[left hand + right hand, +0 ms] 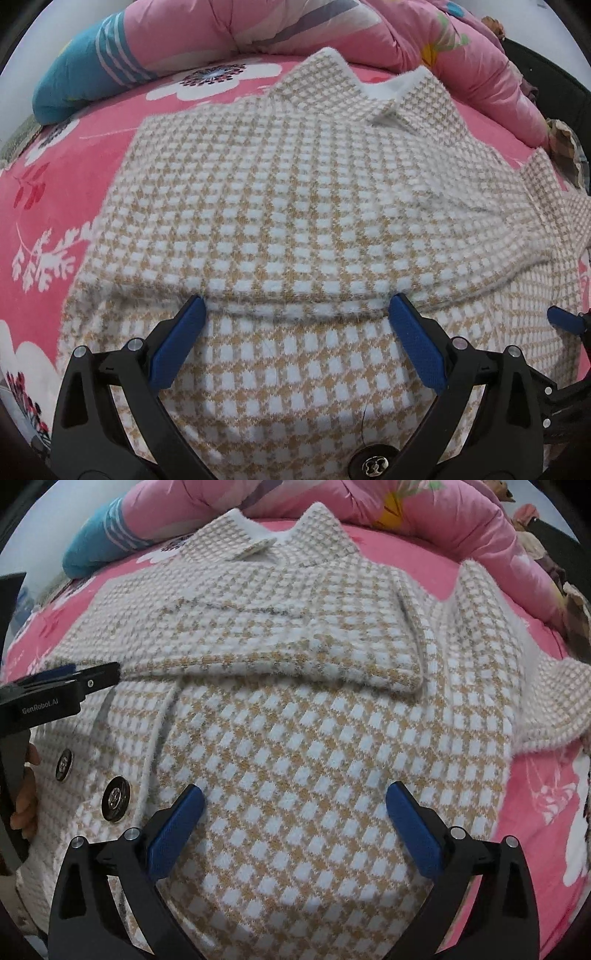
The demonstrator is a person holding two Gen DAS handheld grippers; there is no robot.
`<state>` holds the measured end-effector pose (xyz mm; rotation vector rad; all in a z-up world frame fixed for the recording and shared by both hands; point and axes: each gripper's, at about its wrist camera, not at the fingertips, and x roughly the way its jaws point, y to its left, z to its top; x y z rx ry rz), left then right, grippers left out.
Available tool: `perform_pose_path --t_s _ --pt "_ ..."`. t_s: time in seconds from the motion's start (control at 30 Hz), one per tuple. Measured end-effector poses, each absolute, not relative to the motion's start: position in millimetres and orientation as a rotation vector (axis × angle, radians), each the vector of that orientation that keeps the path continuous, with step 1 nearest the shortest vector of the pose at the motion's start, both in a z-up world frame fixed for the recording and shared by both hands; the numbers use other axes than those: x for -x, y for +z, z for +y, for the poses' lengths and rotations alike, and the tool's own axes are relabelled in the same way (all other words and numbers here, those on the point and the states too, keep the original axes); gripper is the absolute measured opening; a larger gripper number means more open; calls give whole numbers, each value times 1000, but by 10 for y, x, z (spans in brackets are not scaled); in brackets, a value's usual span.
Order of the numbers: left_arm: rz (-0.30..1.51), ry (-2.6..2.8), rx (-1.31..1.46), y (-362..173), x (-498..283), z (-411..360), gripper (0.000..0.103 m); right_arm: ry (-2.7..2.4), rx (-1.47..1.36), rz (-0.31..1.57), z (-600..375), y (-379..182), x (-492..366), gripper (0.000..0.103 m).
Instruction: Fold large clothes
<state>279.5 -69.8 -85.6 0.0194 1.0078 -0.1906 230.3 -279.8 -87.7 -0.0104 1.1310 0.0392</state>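
Note:
A tan-and-white checked knit jacket (295, 206) lies on the pink floral bedspread (55, 177), collar at the far end; it also fills the right wrist view (303, 738). One sleeve (280, 653) is folded across its chest. My left gripper (297, 306) is open, its blue pads at a folded edge of the jacket, holding nothing. My right gripper (295, 797) is open just above the jacket's lower front, empty. Two round metal buttons (115, 799) sit at the left of the right wrist view. The left gripper shows there at the left edge (74, 679).
A rolled pink quilt (332, 33) and a teal striped cushion (81, 74) line the far edge of the bed. Dark objects stand beyond the bed at the right (546, 66). Bedspread shows to the left and right of the jacket.

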Motion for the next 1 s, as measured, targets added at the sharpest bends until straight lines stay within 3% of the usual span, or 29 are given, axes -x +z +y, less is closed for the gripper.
perform_pose_path --t_s 1.0 --pt "1011 -217 -16 -842 -2790 -672 97 30 8 1168 -2834 -921 -2392 97"
